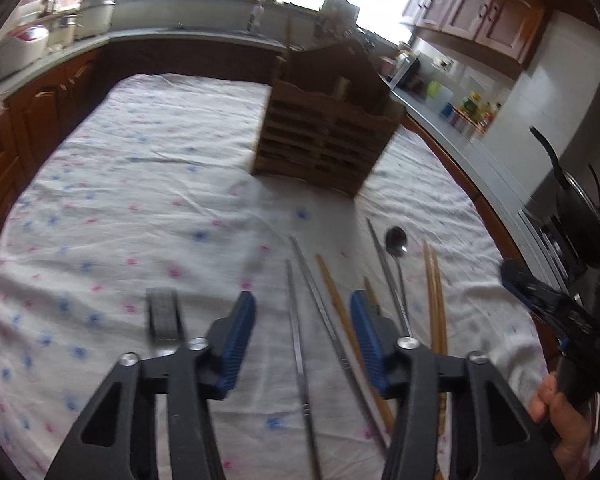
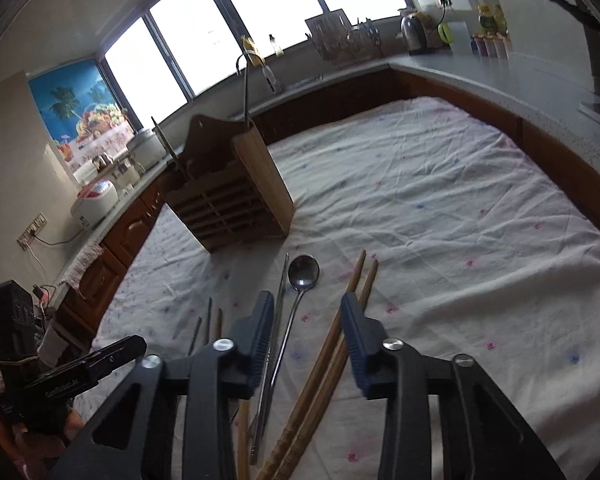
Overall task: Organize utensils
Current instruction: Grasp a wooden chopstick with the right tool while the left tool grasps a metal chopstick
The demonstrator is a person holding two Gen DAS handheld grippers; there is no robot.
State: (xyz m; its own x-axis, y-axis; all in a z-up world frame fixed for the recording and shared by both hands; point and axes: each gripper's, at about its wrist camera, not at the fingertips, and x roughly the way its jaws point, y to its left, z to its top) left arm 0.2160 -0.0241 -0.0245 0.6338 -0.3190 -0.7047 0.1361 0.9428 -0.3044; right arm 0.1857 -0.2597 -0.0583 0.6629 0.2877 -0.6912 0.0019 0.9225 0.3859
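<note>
On the left wrist view: I see my left gripper (image 1: 302,344) partly open above the bench (image 1: 148,184), holding nothing.
Left fingers: the blue pads (image 1: 240,336) straddle two metal chopsticks (image 1: 300,340) and a wooden chopstick (image 1: 340,308), none touched yet.
Left advice: I judge three sticks too many for one pinch; I should centre on the metal pair before squeezing.
Holder: the wooden utensil rack (image 1: 328,140) stands well ahead, clear of the row.
Right wrist view: my right gripper (image 2: 306,340) is also partly open and empty.
Right fingers: between the pads (image 2: 260,332) lie the spoon (image 2: 304,274) handle and a slim metal stick (image 2: 278,320); the paired wooden chopsticks (image 2: 352,300) run under the right-hand pad.
Right advice: I should pick one target, probably the spoon, and come down square so nothing rolls away.
Risk: the cloth is wrinkled, so thin sticks may slip; the rack (image 2: 236,196) already holds a ladle.
</note>
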